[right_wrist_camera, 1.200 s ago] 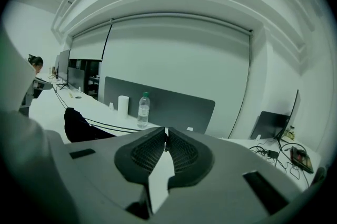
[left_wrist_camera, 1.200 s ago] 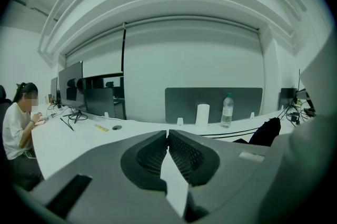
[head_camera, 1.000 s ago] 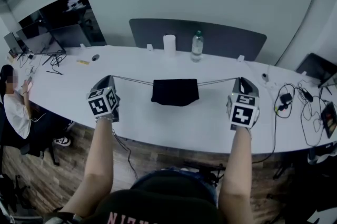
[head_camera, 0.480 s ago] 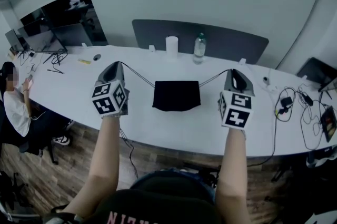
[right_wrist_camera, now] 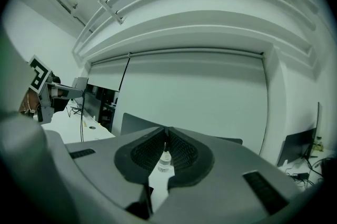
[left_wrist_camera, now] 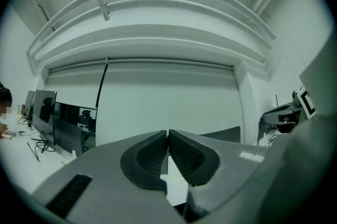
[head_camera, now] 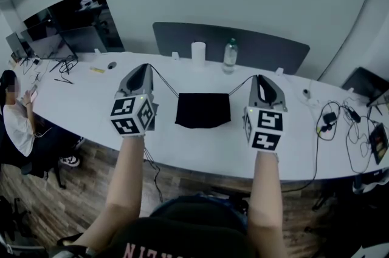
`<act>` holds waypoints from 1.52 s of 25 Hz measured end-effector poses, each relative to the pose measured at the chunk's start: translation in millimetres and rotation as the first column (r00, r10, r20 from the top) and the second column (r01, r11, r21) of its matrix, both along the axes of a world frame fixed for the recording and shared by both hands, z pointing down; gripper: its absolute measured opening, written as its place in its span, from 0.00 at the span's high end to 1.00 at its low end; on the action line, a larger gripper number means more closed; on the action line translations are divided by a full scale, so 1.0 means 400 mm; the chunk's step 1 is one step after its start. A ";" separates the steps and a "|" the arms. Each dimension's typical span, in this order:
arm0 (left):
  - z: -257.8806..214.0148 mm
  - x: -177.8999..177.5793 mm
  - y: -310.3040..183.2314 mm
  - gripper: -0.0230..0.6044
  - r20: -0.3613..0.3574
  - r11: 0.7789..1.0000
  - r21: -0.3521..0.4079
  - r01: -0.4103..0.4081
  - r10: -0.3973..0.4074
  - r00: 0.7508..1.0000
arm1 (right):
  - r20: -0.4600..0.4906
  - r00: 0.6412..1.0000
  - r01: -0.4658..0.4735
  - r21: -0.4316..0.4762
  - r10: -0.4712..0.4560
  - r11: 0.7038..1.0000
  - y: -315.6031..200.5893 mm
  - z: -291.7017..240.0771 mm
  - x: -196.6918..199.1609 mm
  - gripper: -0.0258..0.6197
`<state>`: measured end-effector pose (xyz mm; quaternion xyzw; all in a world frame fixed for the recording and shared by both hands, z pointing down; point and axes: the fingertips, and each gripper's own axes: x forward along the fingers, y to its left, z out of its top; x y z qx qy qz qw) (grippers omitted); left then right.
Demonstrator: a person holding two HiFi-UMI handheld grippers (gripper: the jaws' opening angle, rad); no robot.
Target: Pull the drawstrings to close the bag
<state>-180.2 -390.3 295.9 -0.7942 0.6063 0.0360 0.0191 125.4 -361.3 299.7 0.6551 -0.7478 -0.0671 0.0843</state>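
A black drawstring bag [head_camera: 203,110] lies flat on the white table [head_camera: 79,99], between my two grippers. My left gripper [head_camera: 144,67] is raised to the left of the bag and points up and away; it is shut on the left drawstring [head_camera: 164,81], which slants down to the bag's top left corner. To the right of the bag, my right gripper [head_camera: 260,78] is raised the same way, shut on the right drawstring [head_camera: 242,84]. In the left gripper view [left_wrist_camera: 167,136] and the right gripper view [right_wrist_camera: 165,144] the pads meet; the cords barely show there.
Behind the bag stand a white paper roll [head_camera: 198,51] and a water bottle [head_camera: 229,55], in front of a grey divider panel [head_camera: 267,47]. Cables and small devices [head_camera: 340,111] lie at the table's right end. Monitors [head_camera: 55,44] and a seated person [head_camera: 12,117] are at the left.
Both grippers have moved inward toward the bag and tipped upward. The drawstrings, stretched out level a second ago, now slant up from the bag's corners to the tips.
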 end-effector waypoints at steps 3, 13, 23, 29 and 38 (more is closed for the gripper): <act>-0.029 0.013 0.015 0.94 0.034 0.998 0.060 -0.018 0.016 0.999 | -0.017 1.000 0.007 0.044 -0.007 0.999 0.009 -0.021 -0.005 0.94; -0.084 0.054 0.068 0.94 0.155 0.962 0.265 -0.065 0.024 0.988 | -0.066 0.996 0.064 0.190 -0.052 0.980 0.033 -0.074 -0.036 0.94; -0.106 0.048 0.070 0.94 0.178 0.954 0.292 -0.070 0.018 0.984 | -0.092 0.995 0.049 0.225 -0.028 0.973 0.046 -0.088 -0.027 0.95; -0.111 0.050 0.065 0.94 0.186 0.956 0.285 -0.075 0.022 0.982 | -0.104 0.994 0.046 0.231 -0.023 0.972 0.050 -0.102 -0.020 0.95; -0.115 0.049 0.065 0.94 0.189 0.954 0.291 -0.074 0.019 0.982 | -0.119 0.993 0.038 0.234 -0.010 0.972 0.051 -0.103 -0.017 0.95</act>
